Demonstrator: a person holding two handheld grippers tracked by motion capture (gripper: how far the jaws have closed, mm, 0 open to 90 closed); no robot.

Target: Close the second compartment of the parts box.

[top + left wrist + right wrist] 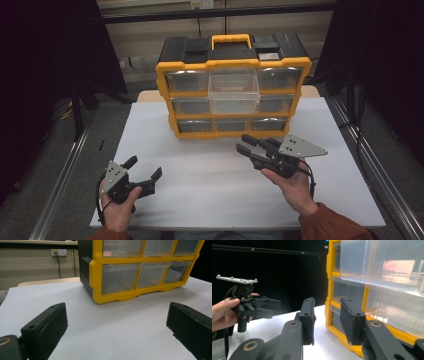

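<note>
A yellow and black drawer box (233, 85) stands at the far side of the white table (210, 175), and its top middle drawer (233, 90) sticks out toward the person. The right gripper (250, 144) is just in front of the box's bottom edge, with its jaws partly apart and nothing between them. The left gripper (145, 172) sits near the table's near left edge, jaws wide apart, holding nothing. Lots of bare table lies between the two grippers.

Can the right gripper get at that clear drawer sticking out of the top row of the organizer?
Probably yes. The right gripper sits just in front of the organizer, its fingers apart with nothing between them. The pulled-out drawer juts forward above it, and nothing lies between them on the table.
</note>
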